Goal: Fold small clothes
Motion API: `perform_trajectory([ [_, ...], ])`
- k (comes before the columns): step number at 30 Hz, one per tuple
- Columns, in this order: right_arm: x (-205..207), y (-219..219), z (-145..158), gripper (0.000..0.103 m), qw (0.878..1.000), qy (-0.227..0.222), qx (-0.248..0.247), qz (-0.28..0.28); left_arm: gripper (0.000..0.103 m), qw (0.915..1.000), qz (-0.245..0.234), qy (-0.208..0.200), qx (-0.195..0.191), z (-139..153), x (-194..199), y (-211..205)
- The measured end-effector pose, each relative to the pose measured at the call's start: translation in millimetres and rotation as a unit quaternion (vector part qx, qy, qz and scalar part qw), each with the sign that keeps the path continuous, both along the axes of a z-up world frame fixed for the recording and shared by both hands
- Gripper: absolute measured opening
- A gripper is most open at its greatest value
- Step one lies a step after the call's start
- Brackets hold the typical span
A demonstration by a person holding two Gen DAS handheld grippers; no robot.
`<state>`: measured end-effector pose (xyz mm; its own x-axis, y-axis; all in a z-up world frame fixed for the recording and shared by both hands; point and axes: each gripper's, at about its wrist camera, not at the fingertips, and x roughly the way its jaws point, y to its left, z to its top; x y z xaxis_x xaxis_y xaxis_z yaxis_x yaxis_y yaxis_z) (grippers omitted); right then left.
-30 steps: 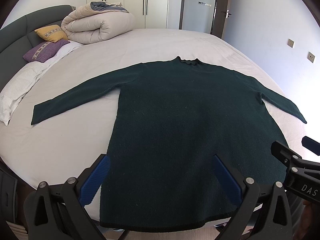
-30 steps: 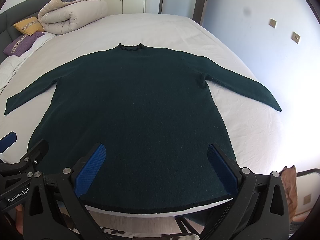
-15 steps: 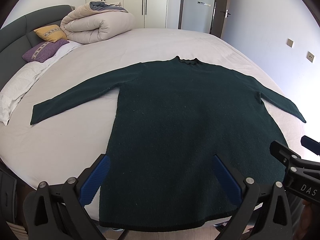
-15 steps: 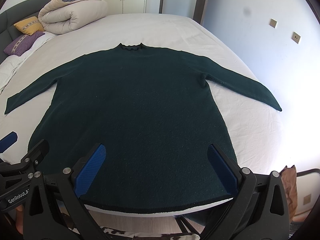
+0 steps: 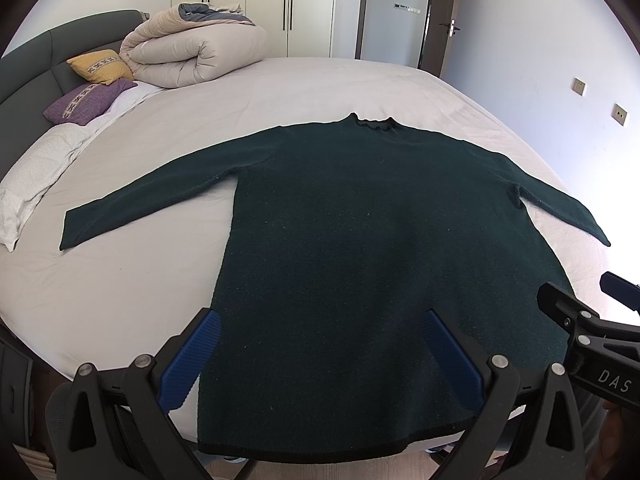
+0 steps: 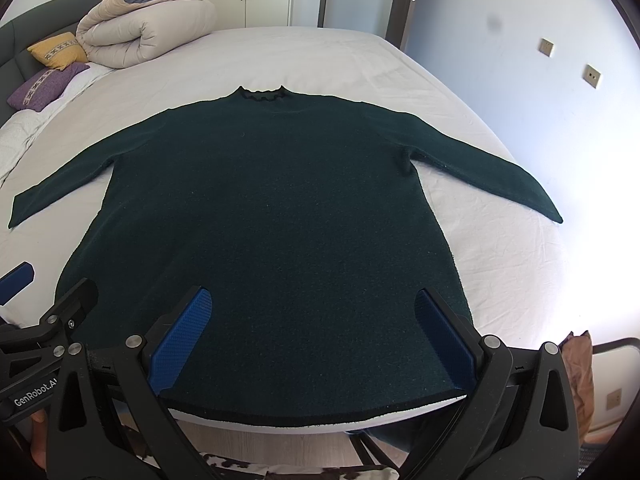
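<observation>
Sweater (image 5: 360, 240) flat on bed (image 5: 320, 92), collar away, hem nearest both wide-open, empty grippers: left gripper (image 5: 320, 356) toward its left edge, right gripper (image 6: 316, 336) toward its right.

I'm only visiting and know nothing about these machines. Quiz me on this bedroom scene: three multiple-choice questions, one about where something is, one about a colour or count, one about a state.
1. Where does the rolled duvet lie?
A. on the floor
B. at the head of the bed, by the pillows
C. on top of the sweater

2. What colour is the sweater?
A. dark green
B. red
C. white

3. How is the sweater lying?
A. folded in half
B. crumpled in a heap
C. spread flat, both sleeves stretched out

Answers:
1. B: it sits beside the yellow pillow and purple pillow, next to the headboard.
2. A: both views show it dark green against the pale bed sheet.
3. C: each sleeve lies out to the side; the left tool and right tool are open above its hem, holding nothing.
</observation>
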<state>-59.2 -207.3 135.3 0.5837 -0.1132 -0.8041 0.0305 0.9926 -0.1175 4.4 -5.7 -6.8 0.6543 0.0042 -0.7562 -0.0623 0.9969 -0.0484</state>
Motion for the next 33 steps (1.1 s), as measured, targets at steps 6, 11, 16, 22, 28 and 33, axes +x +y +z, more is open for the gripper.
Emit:
perform_trajectory([
  [6,0.0,0.2,0.9,0.103,1.0,0.0,-0.001,0.0,0.103,1.0,0.0,0.0,0.0,0.1,0.0,0.1],
  [11,-0.5,0.3,2.2,0.103,1.0,0.0,-0.002,0.001,0.103,1.0,0.0,0.0,0.0,0.0,0.0,0.2],
  [16,-0.3,0.0,2.5,0.103,1.0,0.0,-0.002,0.002,0.103,1.0,0.0,0.0,0.0,-0.3,2.4,-1.5],
  [22,-0.8,-0.1,2.5,0.103,1.0,0.001,-0.002,0.002,0.103,1.0,0.0,-0.001,-0.001,-0.2,1.7,-0.7],
  [28,-0.9,0.4,2.3,0.103,1.0,0.001,-0.003,0.002,0.103,1.0,0.0,0.0,-0.001,-0.4,2.4,-0.8],
  [33,-1.3,0.4,1.8,0.103,1.0,0.002,-0.003,0.002,0.103,1.0,0.001,0.001,-0.002,-1.2,2.9,-0.8],
])
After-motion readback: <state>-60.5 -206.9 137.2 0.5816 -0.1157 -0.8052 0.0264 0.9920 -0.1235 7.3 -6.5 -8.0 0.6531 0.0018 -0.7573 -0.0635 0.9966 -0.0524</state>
